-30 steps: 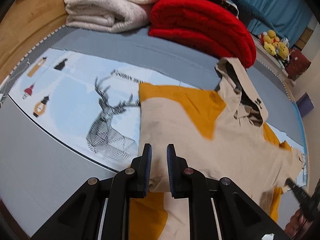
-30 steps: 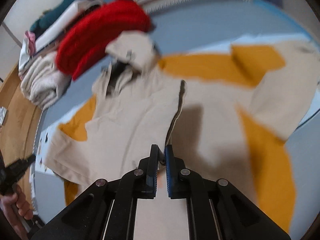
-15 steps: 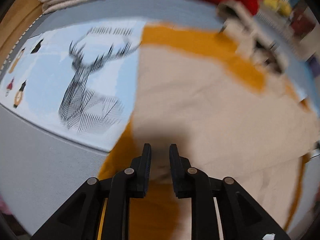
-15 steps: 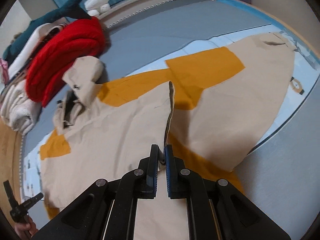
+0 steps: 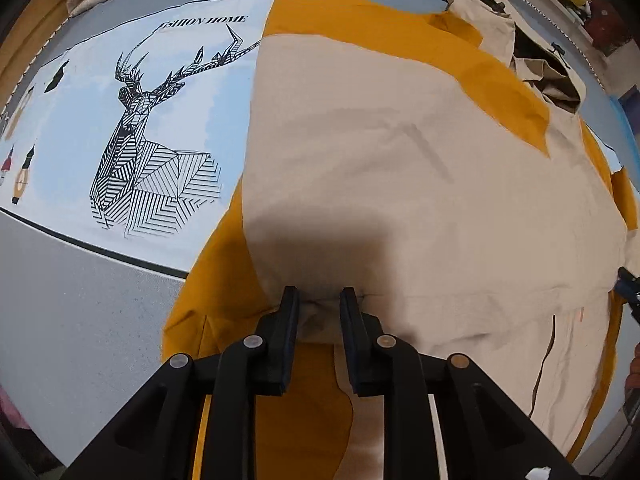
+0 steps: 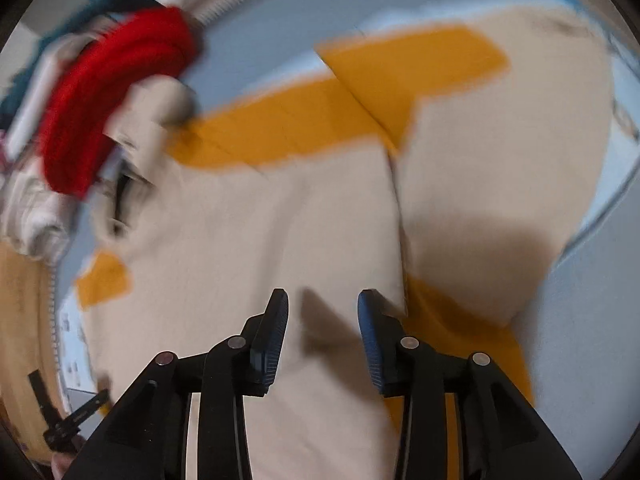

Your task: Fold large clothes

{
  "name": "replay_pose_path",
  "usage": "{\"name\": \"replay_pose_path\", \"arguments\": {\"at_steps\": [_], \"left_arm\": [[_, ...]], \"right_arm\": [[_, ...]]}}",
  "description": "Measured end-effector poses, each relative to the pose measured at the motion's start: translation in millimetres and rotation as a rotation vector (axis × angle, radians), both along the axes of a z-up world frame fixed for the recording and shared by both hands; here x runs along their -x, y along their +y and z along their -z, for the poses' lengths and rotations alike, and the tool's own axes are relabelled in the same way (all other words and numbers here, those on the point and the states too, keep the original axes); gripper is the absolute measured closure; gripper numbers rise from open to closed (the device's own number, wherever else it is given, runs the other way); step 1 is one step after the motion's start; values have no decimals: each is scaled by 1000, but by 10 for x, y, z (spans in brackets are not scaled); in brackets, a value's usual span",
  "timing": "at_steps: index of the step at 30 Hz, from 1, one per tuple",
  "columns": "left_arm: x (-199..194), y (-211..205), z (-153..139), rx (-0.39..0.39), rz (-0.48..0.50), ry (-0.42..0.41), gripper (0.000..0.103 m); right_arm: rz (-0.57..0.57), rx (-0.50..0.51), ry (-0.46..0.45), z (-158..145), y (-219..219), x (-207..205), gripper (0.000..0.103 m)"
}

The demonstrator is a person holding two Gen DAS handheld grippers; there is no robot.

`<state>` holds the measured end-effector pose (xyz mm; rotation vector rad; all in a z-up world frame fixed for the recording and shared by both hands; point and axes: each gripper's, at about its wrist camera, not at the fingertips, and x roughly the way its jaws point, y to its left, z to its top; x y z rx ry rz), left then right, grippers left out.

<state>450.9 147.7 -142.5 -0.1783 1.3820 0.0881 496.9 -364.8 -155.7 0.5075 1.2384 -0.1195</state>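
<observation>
A fold of the beige-and-mustard hooded jacket (image 5: 420, 168) is being laid flat on the deer-print sheet (image 5: 132, 128). At six o'clock the left gripper (image 5: 319, 300) pinches its bunched hem; the right gripper (image 6: 323, 300) is opening, jaws released above cloth. Next, probably, the left lets go.

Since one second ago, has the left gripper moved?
Yes. The left gripper has come down toward the beige and yellow hoodie: the deer print on the mat beside it now looks much larger and nearer.
</observation>
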Motion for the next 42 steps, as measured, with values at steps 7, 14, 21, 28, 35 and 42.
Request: {"name": "replay_pose_path", "arguments": {"at_steps": [7, 14, 21, 28, 35, 42], "left_arm": [[73, -159, -41, 76, 48, -17, 80], [202, -394, -637, 26, 38, -201, 81], [426, -1072, -1310, 36, 143, -399, 81], [644, -1503, -1391, 28, 256, -411, 79], [665, -1655, -1341, 13, 301, -402, 79], [508, -1699, -1304, 21, 299, -393, 78]], "right_arm": [[28, -40, -12, -10, -85, 47, 66], [71, 45, -114, -473, -282, 117, 66], [25, 197, -313, -1113, -428, 286, 66], [86, 226, -375, -1356, -1120, 539, 66], [237, 230, -372, -1351, -1974, 733, 73], [294, 237, -383, -1429, -2468, 766, 72]]}}
